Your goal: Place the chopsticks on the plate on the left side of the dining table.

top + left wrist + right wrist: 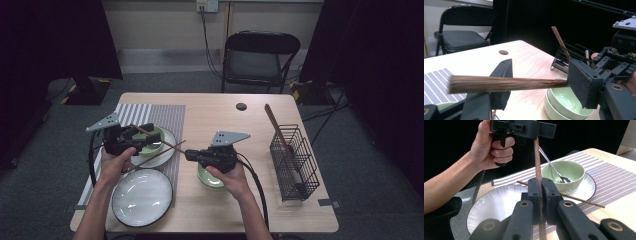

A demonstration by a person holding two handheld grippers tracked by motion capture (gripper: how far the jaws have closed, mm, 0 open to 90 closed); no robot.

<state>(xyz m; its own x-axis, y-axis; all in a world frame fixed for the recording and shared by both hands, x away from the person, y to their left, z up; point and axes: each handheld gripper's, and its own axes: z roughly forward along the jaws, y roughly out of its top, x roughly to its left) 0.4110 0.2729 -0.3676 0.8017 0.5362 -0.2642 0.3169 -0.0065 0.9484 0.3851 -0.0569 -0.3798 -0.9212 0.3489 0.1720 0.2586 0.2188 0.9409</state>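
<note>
A dark wooden chopstick (162, 142) spans between my two grippers above the small white plate (171, 136). My right gripper (189, 155) is shut on its near end; in the right gripper view the jaws (541, 182) pinch the stick (537, 162), which rises to the left gripper (524, 127). My left gripper (147, 136) has its jaws wide apart (540, 68), with the chopstick (511, 84) lying across them. A second chopstick (574, 198) rests on the small plate, beside a green bowl (567, 171) that holds a metal spoon (551, 166).
A large white plate (141, 197) sits at the front left on the striped placemat (160, 115). Two stacked green bowls (564, 102) lie under my right gripper. A black wire basket (295, 160) holding chopsticks (275, 125) stands at the right. A folding chair (260, 55) is behind the table.
</note>
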